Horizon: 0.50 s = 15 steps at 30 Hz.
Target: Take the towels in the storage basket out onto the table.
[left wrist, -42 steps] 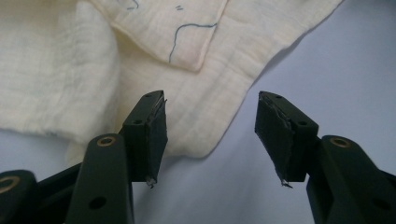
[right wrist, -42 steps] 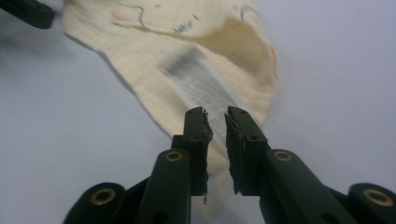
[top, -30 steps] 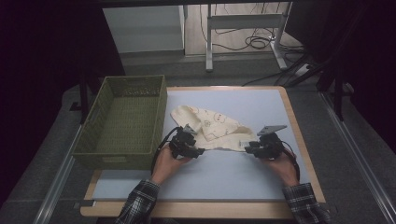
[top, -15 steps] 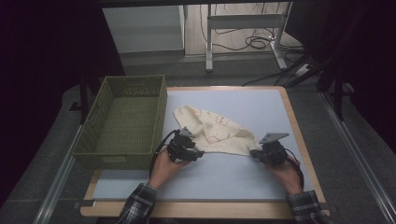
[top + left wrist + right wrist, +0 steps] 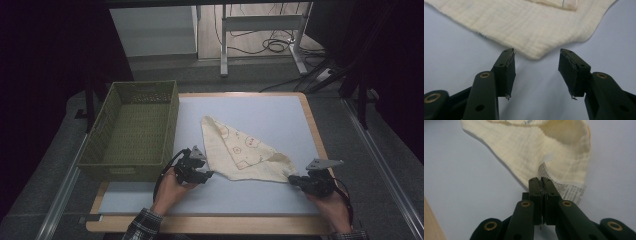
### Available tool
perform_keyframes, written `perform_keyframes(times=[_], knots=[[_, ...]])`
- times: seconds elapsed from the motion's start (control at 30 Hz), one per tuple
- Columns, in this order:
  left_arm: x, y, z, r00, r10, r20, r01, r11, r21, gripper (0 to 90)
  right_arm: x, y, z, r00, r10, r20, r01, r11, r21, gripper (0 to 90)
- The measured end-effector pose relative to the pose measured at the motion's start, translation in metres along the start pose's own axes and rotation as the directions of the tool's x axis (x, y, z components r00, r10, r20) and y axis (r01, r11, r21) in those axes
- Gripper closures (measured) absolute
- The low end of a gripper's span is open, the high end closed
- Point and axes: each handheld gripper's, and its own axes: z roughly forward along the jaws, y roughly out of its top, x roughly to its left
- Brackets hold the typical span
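1. Your right gripper (image 5: 295, 179) sits at the lower right of the high view, low on the blue mat (image 5: 280, 120), with your hand (image 5: 332, 207) behind it.
2. Its jaws are clamped tight on a corner of the cream cloth (image 5: 240, 150). In the right gripper view the two black jaws meet at the middle of the frame, pinching the cloth's (image 5: 536, 150) edge right beside the white printed label (image 5: 564, 187).
3. From that pinched corner the cloth runs up and left across the middle of the high view, a flat three-cornered shape with small printed figures on it, lying on the mat.
4. Your left gripper (image 5: 207, 174) is at lower centre-left in the high view, just off the cloth's lower left edge, with your hand (image 5: 172, 187) behind it.
5. Its jaws stand partly apart with nothing between them, and they have just been closing a little. In the left gripper view the pads (image 5: 509, 72) frame bare mat, and the cloth's (image 5: 529, 27) rounded edge lies just beyond the tips, not touching them.
6. The green basket (image 5: 132, 132) stands at the left of the high view, beside the mat's left edge, well apart from the cloth.
7. The mat lies on a wooden table (image 5: 312, 125), whose rim shows along the right and bottom.
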Motion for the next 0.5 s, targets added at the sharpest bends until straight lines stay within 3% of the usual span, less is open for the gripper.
perform_keyframes(times=[0.07, 0.1, 0.3, 0.4, 0.43, 0.5], knots=[[0.003, -0.003, 0.0, 0.9999, -0.012, -0.001, 0.012, 0.9999, -0.003, 50.0, 0.001, 0.003, -0.003, 1.0, -0.009, 0.003, 0.009, 1.0, -0.01, 82.7], [0.007, -0.004, 0.001, 0.9993, -0.035, 0.016, 0.035, 0.9993, -0.013, 50.2, 0.002, 0.006, -0.004, 0.9999, -0.012, 0.007, 0.012, 1.0, -0.013, 81.6], [0.011, 0.0, 0.012, 0.9954, -0.068, 0.067, 0.07, 0.9972, -0.025, 51.4, 0.011, 0.026, 0.004, 0.9989, -0.039, -0.025, 0.038, 0.998, -0.04, 77.6], [0.01, 0.003, 0.023, 0.997, -0.062, 0.047, 0.063, 0.998, -0.011, 50.8, 0.017, 0.036, 0.017, 0.997, -0.063, -0.044, 0.061, 0.997, -0.039, 76.0], [0.01, 0.004, 0.025, 0.9976, -0.057, 0.039, 0.058, 0.9981, -0.019, 51.7, 0.019, 0.04, 0.021, 0.9964, -0.068, -0.052, 0.066, 0.997, -0.038, 75.7], [0.011, 0.007, 0.026, 0.9967, -0.061, 0.053, 0.062, 0.9979, -0.019, 62.4, 0.023, 0.047, 0.031, 0.9946, -0.08, -0.066, 0.078, 0.996, -0.032, 74.5]])
